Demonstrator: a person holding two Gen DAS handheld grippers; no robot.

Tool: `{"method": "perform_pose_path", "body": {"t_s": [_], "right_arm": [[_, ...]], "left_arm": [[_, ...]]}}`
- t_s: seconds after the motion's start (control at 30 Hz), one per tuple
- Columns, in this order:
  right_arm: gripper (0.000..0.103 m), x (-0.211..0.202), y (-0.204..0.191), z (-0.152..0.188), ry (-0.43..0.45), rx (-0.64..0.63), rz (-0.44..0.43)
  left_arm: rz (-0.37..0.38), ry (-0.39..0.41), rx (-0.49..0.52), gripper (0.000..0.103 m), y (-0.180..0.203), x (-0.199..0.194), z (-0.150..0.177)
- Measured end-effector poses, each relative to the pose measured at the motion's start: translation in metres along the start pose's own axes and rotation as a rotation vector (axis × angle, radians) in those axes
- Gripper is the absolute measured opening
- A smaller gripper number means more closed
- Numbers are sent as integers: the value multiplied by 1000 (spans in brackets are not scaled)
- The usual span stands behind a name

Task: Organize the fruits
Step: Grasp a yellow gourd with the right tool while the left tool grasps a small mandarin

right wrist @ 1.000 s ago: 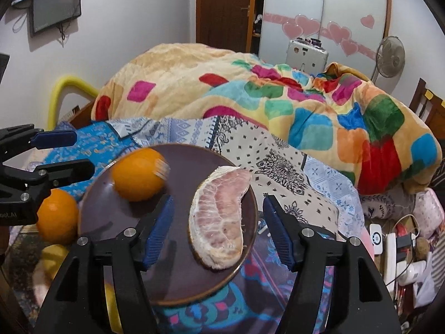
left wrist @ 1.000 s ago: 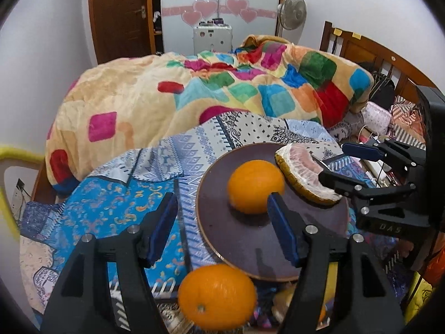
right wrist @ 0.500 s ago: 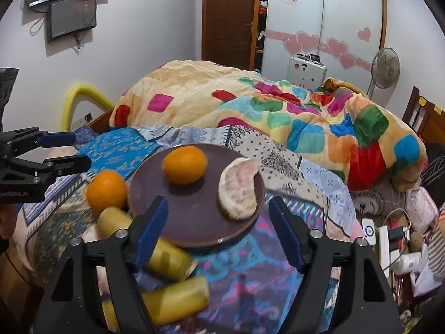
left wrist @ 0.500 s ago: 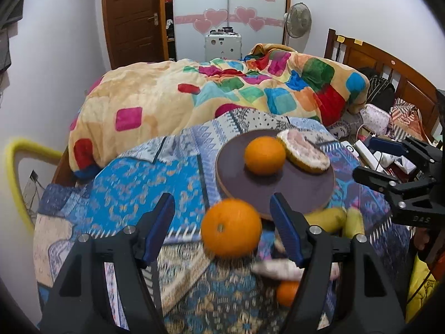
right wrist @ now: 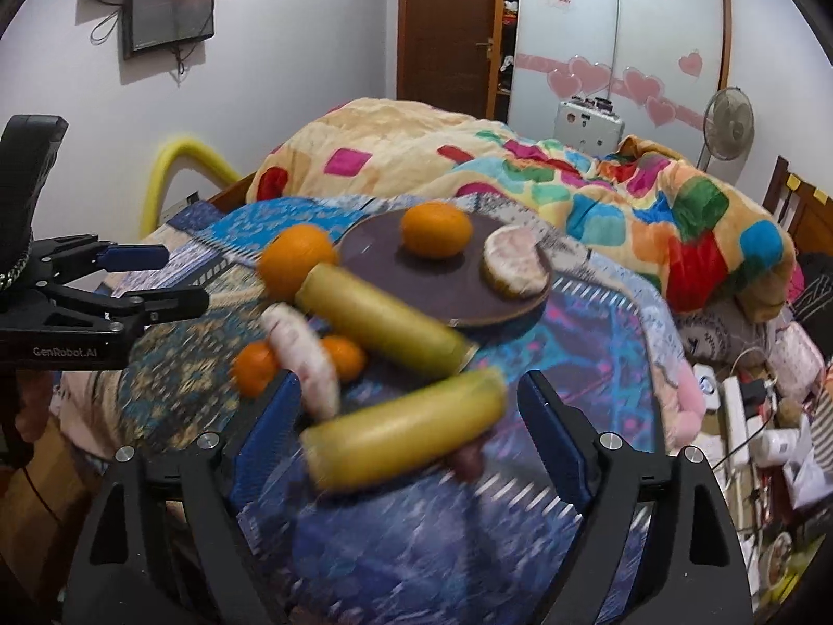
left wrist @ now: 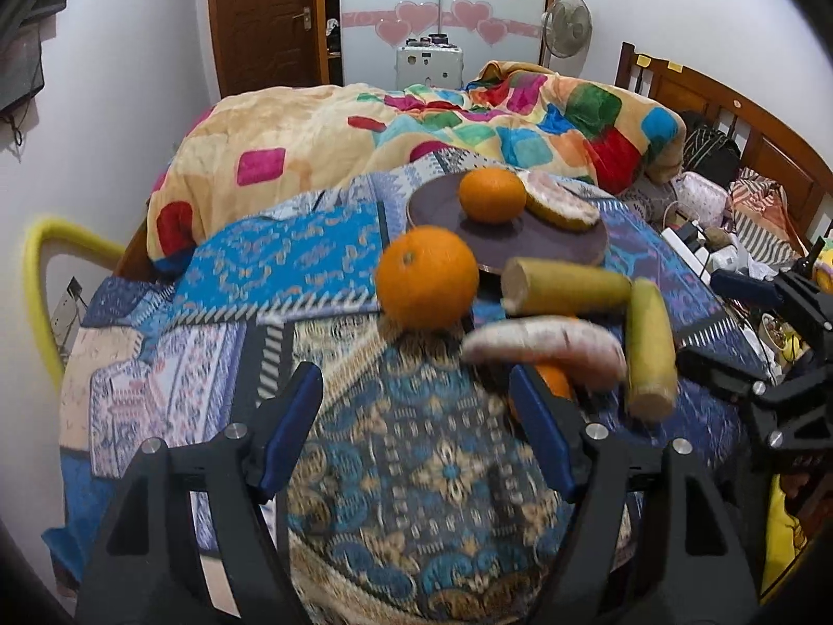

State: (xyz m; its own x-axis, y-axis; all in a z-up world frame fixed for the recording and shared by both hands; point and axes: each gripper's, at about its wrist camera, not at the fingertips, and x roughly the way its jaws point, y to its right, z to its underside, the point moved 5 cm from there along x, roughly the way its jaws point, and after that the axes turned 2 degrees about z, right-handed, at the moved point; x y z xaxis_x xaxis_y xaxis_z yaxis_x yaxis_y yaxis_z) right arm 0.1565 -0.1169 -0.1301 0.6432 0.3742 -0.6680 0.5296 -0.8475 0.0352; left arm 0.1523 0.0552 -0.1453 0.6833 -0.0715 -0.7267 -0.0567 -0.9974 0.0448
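Observation:
A dark round plate (left wrist: 541,239) (right wrist: 375,255) on the patterned cloth holds an orange (left wrist: 492,194) (right wrist: 436,229) and a pomelo wedge (left wrist: 559,200) (right wrist: 515,265). In front of the plate lie a big orange (left wrist: 427,277) (right wrist: 297,260), two yellow-green corn cobs (left wrist: 567,286) (right wrist: 401,432), a pinkish sweet potato (left wrist: 546,351) (right wrist: 302,364) and small oranges (right wrist: 255,367). My left gripper (left wrist: 416,432) is open and empty, short of the big orange. My right gripper (right wrist: 408,442) is open and empty, with the near corn cob between its fingers' line.
A colourful quilt (left wrist: 416,130) covers the bed behind the plate. A wooden headboard (left wrist: 729,120) and floor clutter with a power strip (right wrist: 739,416) lie to the right. A yellow tube frame (left wrist: 36,281) stands at the left edge.
Both grippers have pulled back from the plate toward me. More of the loose fruit in front of the plate has come into view. Both stay open.

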Motion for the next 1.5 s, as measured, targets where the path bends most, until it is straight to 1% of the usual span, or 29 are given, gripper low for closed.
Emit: {"method": "perform_pose_path", "body": {"t_s": [0.17,0.4,0.5,0.53,0.63,0.7,0.73,0.8,0.87,0.93,1.07,1.1,1.17,1.27,1.37,1.5], "right_arm": [[86,10,-10,18,-29,11,-18],[85,29,-12,25,-55,28,-11],[86,35,-10,28,-75,51,-36],[85,35,-10,29,-75,54,-35],[75,32,-6,33,-73,51,-36],[70,28,-4,35,-73,46,-59],[65,27,-4,35,-75,44,-61],[59,22,-3,39,-79,31,-65],[51,17,0,43,-88,26,-74],[46,14,5,47,-97,30,-82],[36,7,14,57,-126,31,-70],[36,6,16,58,-130,32,-63],[36,2,21,60,-133,40,-52],[36,-6,29,56,-124,72,-67],[36,-8,31,50,-117,81,-65],[36,-5,29,43,-113,88,-69]], "left_arm": [[-7,-16,7,77,8,0,18],[8,-26,14,77,21,6,25],[32,-40,24,77,28,11,26],[35,-42,28,77,30,13,26],[50,-50,35,77,37,20,25],[56,-56,40,76,42,26,24],[60,-57,44,76,45,28,24],[66,-57,53,69,51,32,22],[74,-56,66,65,57,35,20],[74,-55,75,61,60,39,19],[82,-62,75,48,63,46,16],[84,-63,72,42,64,48,16],[95,-65,64,36,63,50,15],[103,-58,60,35,62,50,15],[80,-39,63,34,58,43,16],[70,-16,55,34,47,29,17]]}}
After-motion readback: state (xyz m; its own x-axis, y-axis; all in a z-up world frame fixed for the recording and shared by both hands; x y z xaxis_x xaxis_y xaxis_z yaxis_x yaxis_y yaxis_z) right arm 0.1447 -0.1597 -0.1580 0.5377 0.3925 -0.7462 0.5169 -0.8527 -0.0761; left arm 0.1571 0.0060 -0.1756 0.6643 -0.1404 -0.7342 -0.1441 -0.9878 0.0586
